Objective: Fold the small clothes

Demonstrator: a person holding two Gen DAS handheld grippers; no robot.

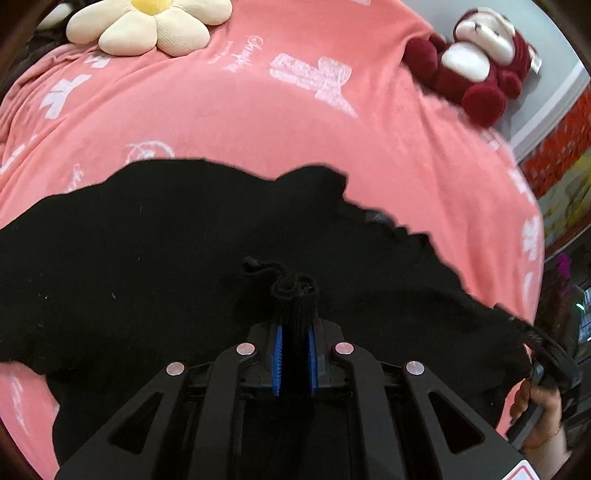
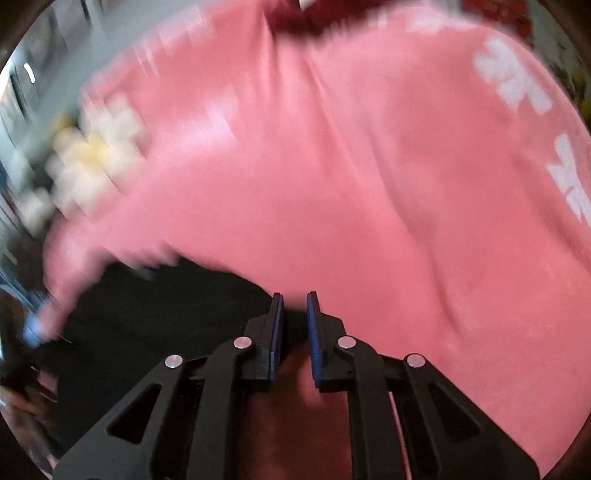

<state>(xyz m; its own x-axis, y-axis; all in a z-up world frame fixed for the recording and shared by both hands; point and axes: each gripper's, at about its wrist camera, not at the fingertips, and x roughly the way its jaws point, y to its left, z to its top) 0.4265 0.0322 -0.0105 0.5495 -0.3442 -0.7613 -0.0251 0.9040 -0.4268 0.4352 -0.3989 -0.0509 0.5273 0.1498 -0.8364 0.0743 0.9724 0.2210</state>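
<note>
The left gripper point(image 1: 295, 328) has its fingers clenched on a bunched fold of the black garment point(image 1: 166, 251), which spreads ahead of them across the pink bedspread point(image 1: 258, 122). The right gripper point(image 2: 295, 314), blurred, shows fingers nearly closed at the garment's edge; whether they hold cloth is unclear. Beyond lie a flower cushion point(image 1: 147, 26) and a red plush toy point(image 1: 476, 62). A one-sided grip could skew the fold.
</note>
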